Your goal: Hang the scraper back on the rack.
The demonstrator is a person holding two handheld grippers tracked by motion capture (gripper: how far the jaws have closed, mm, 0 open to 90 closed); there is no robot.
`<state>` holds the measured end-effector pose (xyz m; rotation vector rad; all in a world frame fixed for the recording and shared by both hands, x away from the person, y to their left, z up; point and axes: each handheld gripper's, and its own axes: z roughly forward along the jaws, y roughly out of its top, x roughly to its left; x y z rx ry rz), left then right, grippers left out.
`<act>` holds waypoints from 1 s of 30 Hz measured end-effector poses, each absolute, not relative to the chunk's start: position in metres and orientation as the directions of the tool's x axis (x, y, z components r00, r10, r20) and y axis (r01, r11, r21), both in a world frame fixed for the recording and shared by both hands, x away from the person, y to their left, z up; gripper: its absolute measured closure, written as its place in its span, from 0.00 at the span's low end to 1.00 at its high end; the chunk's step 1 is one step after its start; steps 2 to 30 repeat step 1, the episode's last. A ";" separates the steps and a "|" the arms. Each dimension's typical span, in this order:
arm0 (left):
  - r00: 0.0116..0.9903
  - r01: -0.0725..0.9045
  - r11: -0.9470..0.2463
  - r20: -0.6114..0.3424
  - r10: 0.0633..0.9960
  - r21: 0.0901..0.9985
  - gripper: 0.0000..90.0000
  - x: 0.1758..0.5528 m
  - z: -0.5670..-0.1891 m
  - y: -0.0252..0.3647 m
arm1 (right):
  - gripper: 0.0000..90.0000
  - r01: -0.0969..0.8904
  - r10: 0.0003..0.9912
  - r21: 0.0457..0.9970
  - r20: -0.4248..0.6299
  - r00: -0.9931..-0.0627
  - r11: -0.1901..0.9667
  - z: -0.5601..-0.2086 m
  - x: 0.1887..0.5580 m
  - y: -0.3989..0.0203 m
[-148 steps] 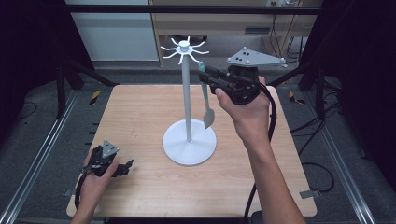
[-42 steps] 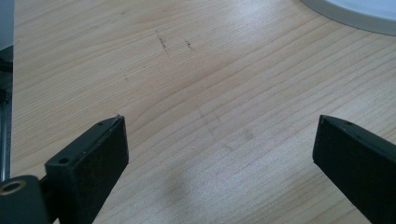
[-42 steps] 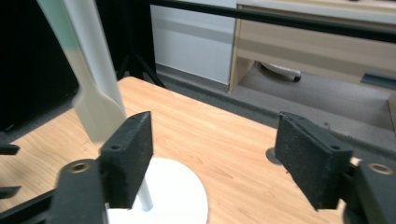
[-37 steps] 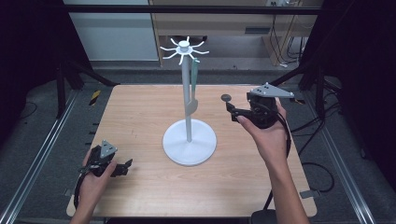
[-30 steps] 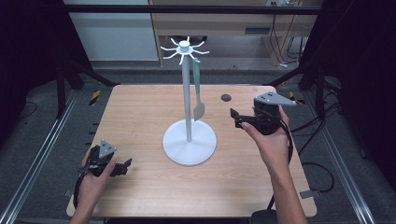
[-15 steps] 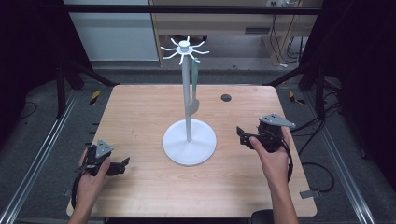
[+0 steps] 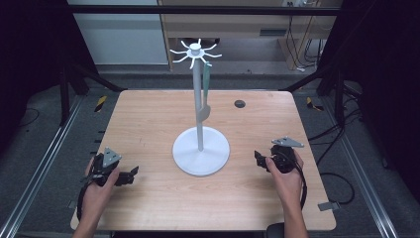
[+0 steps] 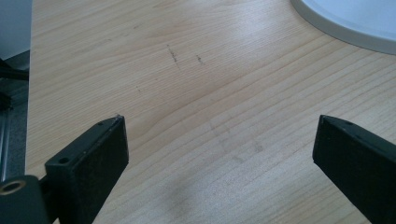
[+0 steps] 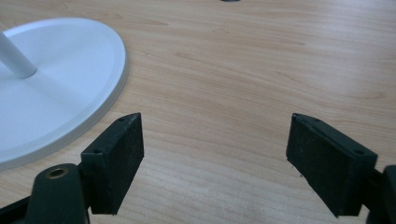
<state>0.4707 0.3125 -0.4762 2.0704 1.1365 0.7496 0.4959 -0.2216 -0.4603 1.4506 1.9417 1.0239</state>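
Left claw (image 7: 130, 174) rested low near the front-left corner of the tabletop (image 7: 148, 114), held in the person's left hand (image 7: 96, 191). Its jaws stood wide apart over bare wood, nothing between them; the left gripper view showed the rim of the white stand's base (image 8: 348, 23) at upper right.

Right claw (image 7: 258, 159) sat low toward the front-right part of the tabletop, in the right hand (image 7: 287, 176), pointing at the stand's base (image 7: 201, 151). Its jaws had just been closing a little yet stood well apart, gripping nothing, bare wood between them.

White stand (image 7: 199, 99) stood upright at the tabletop's middle, between the two claws and apart from both. A pale spatula (image 7: 204, 106) hung from one of its top hooks beside the pole. Small dark round hole (image 7: 239, 103) lay toward the back edge.
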 end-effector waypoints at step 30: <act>0.464 0.499 -0.416 0.172 0.869 0.760 0.04 0.471 -0.477 0.312 | 0.22 0.571 0.952 0.806 0.028 -0.304 0.159 -0.461 0.495 -0.222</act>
